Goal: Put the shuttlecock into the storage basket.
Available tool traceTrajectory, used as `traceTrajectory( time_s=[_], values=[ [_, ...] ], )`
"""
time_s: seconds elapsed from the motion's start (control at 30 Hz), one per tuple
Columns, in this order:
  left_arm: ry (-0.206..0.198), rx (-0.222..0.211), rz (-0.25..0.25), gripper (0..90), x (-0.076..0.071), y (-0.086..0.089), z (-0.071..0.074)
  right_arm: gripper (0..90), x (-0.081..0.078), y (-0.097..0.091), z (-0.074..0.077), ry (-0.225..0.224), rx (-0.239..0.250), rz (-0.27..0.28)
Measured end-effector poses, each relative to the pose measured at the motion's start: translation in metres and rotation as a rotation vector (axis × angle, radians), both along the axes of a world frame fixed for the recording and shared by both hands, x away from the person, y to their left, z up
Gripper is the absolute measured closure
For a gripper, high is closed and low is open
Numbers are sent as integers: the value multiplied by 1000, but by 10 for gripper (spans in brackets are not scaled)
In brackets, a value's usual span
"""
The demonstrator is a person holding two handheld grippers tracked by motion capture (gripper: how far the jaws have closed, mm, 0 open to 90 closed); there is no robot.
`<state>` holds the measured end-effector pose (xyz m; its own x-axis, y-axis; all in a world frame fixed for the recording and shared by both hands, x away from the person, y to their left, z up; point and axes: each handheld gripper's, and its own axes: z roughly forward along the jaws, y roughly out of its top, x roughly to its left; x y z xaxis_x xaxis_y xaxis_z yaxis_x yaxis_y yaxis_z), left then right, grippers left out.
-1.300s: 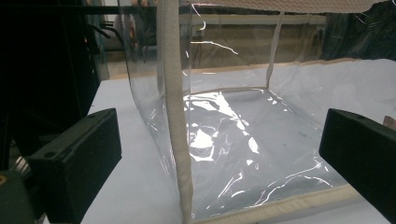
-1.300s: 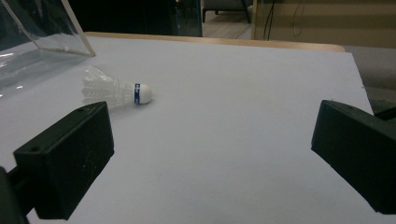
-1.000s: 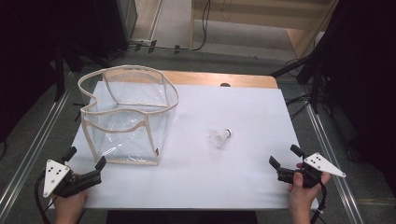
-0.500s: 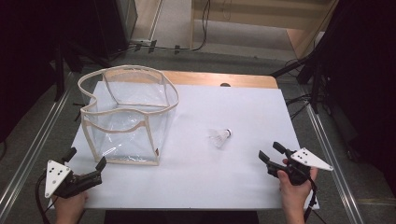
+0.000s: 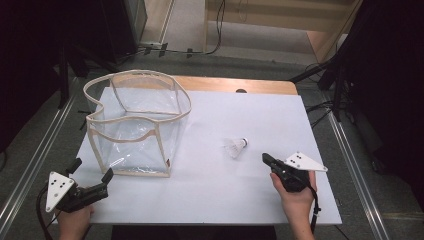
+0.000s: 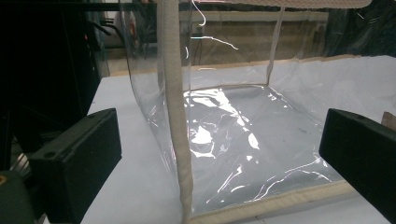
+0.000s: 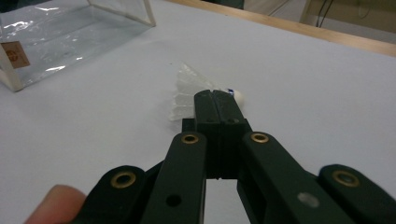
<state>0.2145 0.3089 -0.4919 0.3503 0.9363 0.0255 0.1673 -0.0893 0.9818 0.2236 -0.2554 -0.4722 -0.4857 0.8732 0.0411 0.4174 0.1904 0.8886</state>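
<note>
Bright table (image 5: 260, 115), dark surroundings, glare on clear plastic bag (image 6: 224, 140)

Black right tool (image 7: 215, 100) with brass-ringed screw holes, grey three-cornered plate.

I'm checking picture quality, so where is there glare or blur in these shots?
Left gripper view: bright glare streaks on the clear bag, its near tongs soft. Right gripper view: the shut tongs are sharp, the shuttlecock beyond slightly soft. High view: even light, dark surroundings.

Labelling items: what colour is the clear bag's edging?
Beige edging, best in left gripper view.
</note>
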Motion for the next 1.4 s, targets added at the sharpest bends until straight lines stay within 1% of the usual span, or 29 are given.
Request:
traceTrajectory(
  time_s=[0.13, 0.2, 0.27, 0.33, 0.37, 0.47, 0.53, 0.67, 0.8, 0.87, 0.93, 1.1, 1.23, 1.33, 1.4],
  values=[
    [-1, 0, 0, 0, 0, 0, 0, 879, 5, 14, -1, 15, -8, 17],
    [-1, 2, 0, 0, 0, 0, 0, 879, 7, 21, -1, 13, -23, 16],
    [-1, 3, 0, 0, 0, 0, 0, 879, 10, 26, -2, 0, -34, 20],
    [-1, 6, 0, 0, 0, 0, 0, 879, 11, 29, -2, 7, -32, 14],
    [-2, 6, 0, 0, 0, -1, 0, 880, 14, 34, -4, 11, -23, 25],
    [-1, 5, -1, 0, 0, 0, 0, 880, 19, 43, -8, 29, -21, 40],
    [-1, 4, -1, 0, 0, 0, 0, 881, 22, 51, -11, 44, -25, 53],
    [0, 5, -1, 0, 0, 0, 0, 881, 28, 63, -17, 60, -32, 66],
    [0, 3, -1, 0, 0, 0, 0, 881, 36, 73, -24, 81, -28, 61],
    [0, 1, -1, 0, 0, 0, 0, 881, 39, 77, -27, 88, -40, 52],
    [0, 1, -1, 0, 0, 0, 0, 881, 41, 80, -30, 90, -38, 45],
    [0, 0, -2, 0, 0, 0, 0, 881, 46, 83, -34, 100, -34, 24],
    [0, -1, -2, 0, 0, 0, 0, 881, 49, 85, -37, 112, -45, -4],
    [0, -3, -2, 0, 0, 0, 0, 881, 50, 84, -39, 121, -48, -28],
    [1, -2, -2, 0, 0, 0, 0, 881, 50, 82, -39, 126, -48, -33]
  ],
)
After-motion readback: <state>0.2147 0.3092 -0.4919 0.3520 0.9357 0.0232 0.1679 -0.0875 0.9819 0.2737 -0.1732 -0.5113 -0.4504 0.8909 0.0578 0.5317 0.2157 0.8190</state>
